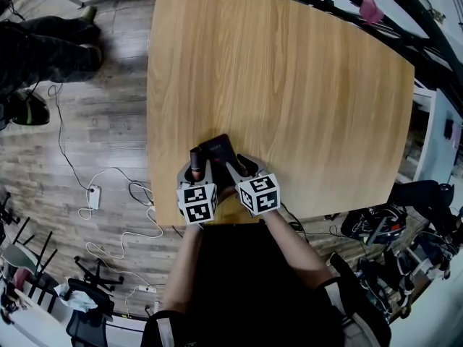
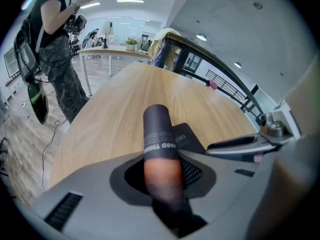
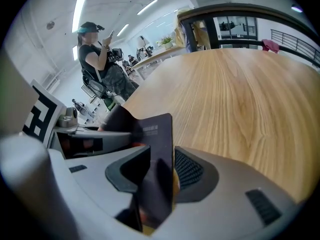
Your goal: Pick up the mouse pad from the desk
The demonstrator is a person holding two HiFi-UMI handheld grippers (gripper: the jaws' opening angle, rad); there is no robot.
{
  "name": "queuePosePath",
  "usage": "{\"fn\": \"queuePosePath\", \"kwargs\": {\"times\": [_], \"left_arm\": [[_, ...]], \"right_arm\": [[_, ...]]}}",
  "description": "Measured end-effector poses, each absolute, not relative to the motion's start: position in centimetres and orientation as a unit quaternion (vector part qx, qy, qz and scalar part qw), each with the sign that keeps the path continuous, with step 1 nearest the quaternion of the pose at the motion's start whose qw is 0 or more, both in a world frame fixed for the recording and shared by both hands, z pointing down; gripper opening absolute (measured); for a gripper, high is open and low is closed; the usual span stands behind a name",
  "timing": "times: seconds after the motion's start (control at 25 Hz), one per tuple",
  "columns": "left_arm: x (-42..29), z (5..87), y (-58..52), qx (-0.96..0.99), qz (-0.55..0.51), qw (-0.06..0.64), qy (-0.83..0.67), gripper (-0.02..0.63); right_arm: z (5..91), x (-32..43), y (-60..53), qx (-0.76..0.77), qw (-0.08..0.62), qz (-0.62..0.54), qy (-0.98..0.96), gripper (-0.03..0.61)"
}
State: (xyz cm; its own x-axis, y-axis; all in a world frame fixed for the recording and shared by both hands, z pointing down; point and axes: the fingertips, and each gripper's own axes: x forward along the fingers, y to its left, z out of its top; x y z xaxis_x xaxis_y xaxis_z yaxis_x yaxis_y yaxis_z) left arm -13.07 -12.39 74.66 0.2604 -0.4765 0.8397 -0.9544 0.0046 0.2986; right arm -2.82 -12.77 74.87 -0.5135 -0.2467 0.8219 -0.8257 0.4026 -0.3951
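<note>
Both tongs are on the mouse pad (image 1: 218, 149) right now, down at the near edge of the worktop (image 1: 289, 85), pretty much right in front of the operator's body.

The left tongs (image 1: 196, 163) are clamped on the rolled-up end of the pad. In the left gripper view it's a dark tube with white print poking straight up out of the jaws and filling the gap between them. The right tongs (image 1: 239, 166) are closed on the other end, where the pad is still a flat sheet. In the right gripper view that edge stands upright between the jaws, pressed against the textured pad on the right-hand side.

Pose-wise, both forearms come up from the bottom of the head view and angle inward: left forearm (image 1: 182, 266), right forearm (image 1: 295, 246). The two marker cubes end up nearly side by side, close but not touching as far as I can see. Both tongs point forward and down at the worktop, and the tips are close together with the pad spanning them.

I can't tell whether the pad is actually clear of the wood or still resting on it.

A bystander (image 3: 100, 59) is standing off past the far left side of the worktop.
</note>
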Motion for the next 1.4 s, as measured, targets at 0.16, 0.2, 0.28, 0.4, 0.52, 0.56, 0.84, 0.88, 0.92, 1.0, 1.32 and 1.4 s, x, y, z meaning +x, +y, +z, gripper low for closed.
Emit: {"fn": "queuePosePath", "kwargs": {"times": [0.16, 0.2, 0.28, 0.4, 0.52, 0.56, 0.84, 0.88, 0.92, 1.0, 1.32, 1.4], "left_arm": [[-13.0, 74.4, -12.5, 0.660, 0.262, 0.445, -0.546, 0.109], [-12.9, 74.2, -12.5, 0.662, 0.261, 0.443, -0.546, 0.103], [-12.8, 73.8, -12.4, 0.665, 0.259, 0.439, -0.547, 0.091], [-12.6, 73.4, -12.4, 0.667, 0.252, 0.435, -0.549, 0.077], [-12.4, 72.9, -12.4, 0.669, 0.246, 0.432, -0.552, 0.071], [-12.3, 72.6, -12.4, 0.670, 0.244, 0.430, -0.553, 0.070], [-11.6, 70.6, -12.4, 0.678, 0.233, 0.414, -0.561, 0.058], [-11.4, 70.3, -12.4, 0.678, 0.231, 0.413, -0.562, 0.057], [-11.3, 70.0, -12.3, 0.679, 0.228, 0.411, -0.564, 0.055], [-11.0, 69.4, -12.2, 0.680, 0.223, 0.407, -0.567, 0.052], [-9.5, 66.7, -11.3, 0.690, 0.208, 0.384, -0.577, 0.046], [-9.1, 65.9, -10.9, 0.694, 0.204, 0.378, -0.578, 0.044]], "right_arm": [[74.7, -2.3, -13.0, 0.358, 0.343, 0.415, -0.763, 0.163], [74.5, -2.1, -13.0, 0.359, 0.342, 0.414, -0.763, 0.163], [74.2, -1.8, -13.0, 0.361, 0.339, 0.413, -0.764, 0.163], [73.7, -1.3, -13.1, 0.367, 0.334, 0.411, -0.765, 0.163], [73.3, -0.7, -13.1, 0.372, 0.328, 0.408, -0.766, 0.163], [73.1, -0.5, -13.1, 0.373, 0.326, 0.407, -0.767, 0.163], [71.6, 0.7, -12.8, 0.382, 0.312, 0.399, -0.773, 0.163], [71.3, 0.9, -12.8, 0.383, 0.310, 0.398, -0.774, 0.163], [71.0, 1.1, -12.8, 0.384, 0.308, 0.397, -0.775, 0.163], [70.3, 1.6, -12.7, 0.387, 0.303, 0.394, -0.777, 0.162], [67.8, 3.6, -12.4, 0.405, 0.279, 0.371, -0.788, 0.152], [67.0, 4.2, -12.3, 0.411, 0.273, 0.367, -0.788, 0.149]]}}
